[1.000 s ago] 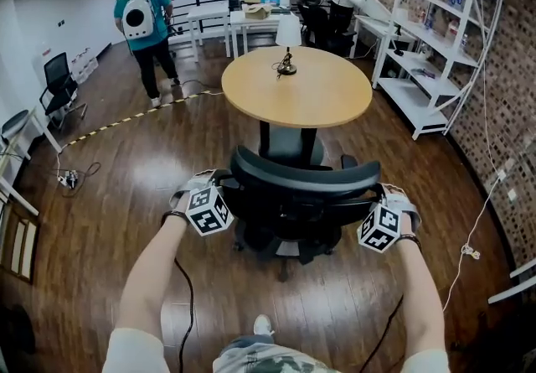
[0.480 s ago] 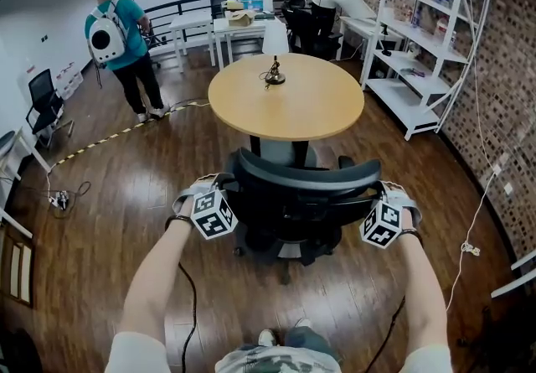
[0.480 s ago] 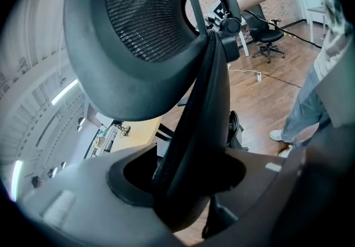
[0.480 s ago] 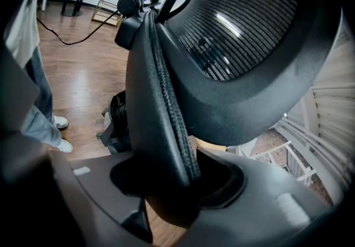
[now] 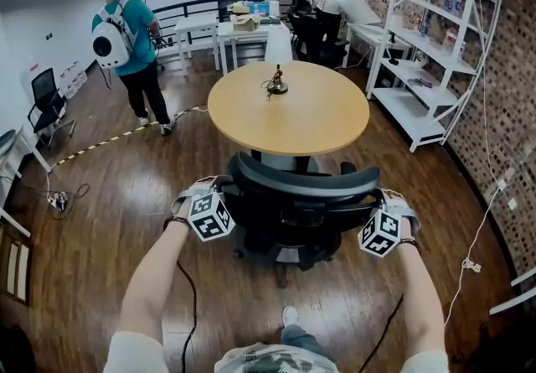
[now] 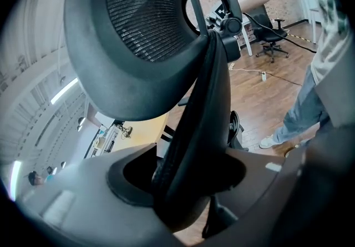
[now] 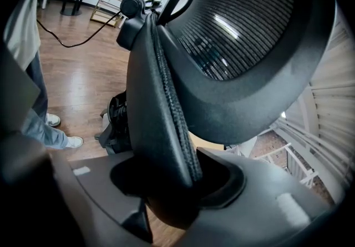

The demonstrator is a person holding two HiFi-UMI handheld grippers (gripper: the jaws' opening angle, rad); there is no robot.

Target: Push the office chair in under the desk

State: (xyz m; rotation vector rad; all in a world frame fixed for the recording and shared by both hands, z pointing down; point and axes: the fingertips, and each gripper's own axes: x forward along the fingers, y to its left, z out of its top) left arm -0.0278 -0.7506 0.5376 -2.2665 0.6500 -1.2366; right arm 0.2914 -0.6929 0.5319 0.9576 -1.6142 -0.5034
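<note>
- Since a second ago, both grippers and the office chair [image 5: 297, 204] between them have come closer to the round desk [image 5: 310, 116]. The floor that showed between the backrest and the desk's near edge is now covered, and the top of the backrest lies right at that edge in the head view.
- Left gripper [image 6: 186, 182]: its jaws are clamped at a medium width on the left side edge of the chair's backrest, and the dark padded rim fills the gap between them.
- Right gripper [image 7: 172, 185]: it grips the right side edge of the backrest the same way, with the ribbed seam of the rim pressed between its jaws.
- Both forearms reach forward from the side of the chair away from the desk, level with each other.
- The chair faces the desk, its backrest towards the person. Its seat sits against the desk's central pedestal, and its wheeled base is still partly out on the wooden floor [image 5: 109, 220] on the near side.
- On the desk's far half stands a small table lamp [image 5: 277, 82].
- Right of the desk, against the brick wall, is a white shelf unit [image 5: 427, 53].
- Left of the desk and well apart from it stands a person in a teal shirt [image 5: 134, 49] with a white backpack.
</note>
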